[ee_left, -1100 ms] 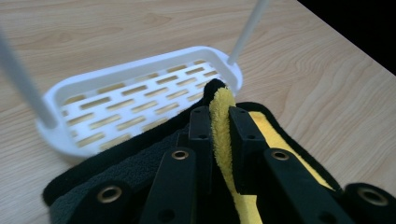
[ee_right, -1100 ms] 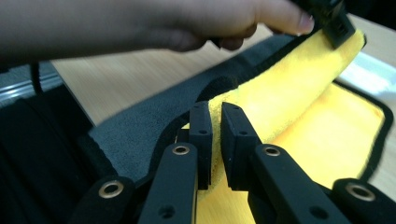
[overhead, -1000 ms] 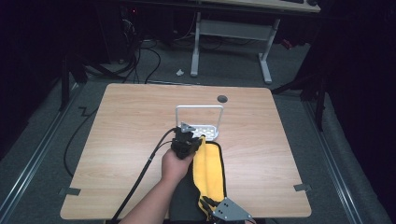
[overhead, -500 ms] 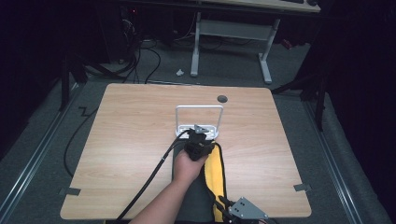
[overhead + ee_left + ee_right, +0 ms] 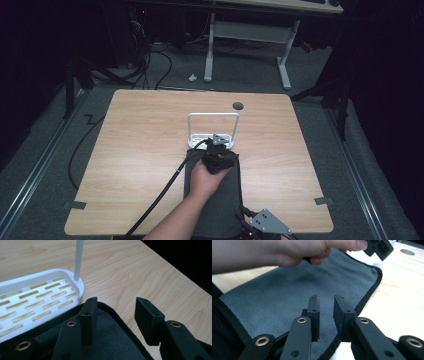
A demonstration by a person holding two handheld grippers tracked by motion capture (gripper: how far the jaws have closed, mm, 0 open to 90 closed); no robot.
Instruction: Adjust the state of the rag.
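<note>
From where I stood, the person's left hand point(image 5: 206, 176) and forearm covered the middle of the grey cloth point(image 5: 227, 200), and its near end ran off the bottom edge. The right gripper point(image 5: 250, 220) was cut by that same edge, its jaws out of sight from above. In the left gripper view the white rack point(image 5: 37, 298) was cropped at the left, its post cut at the top. The left gripper's point(image 5: 378, 247) jaws were clipped by the right gripper view's top edge.
</note>
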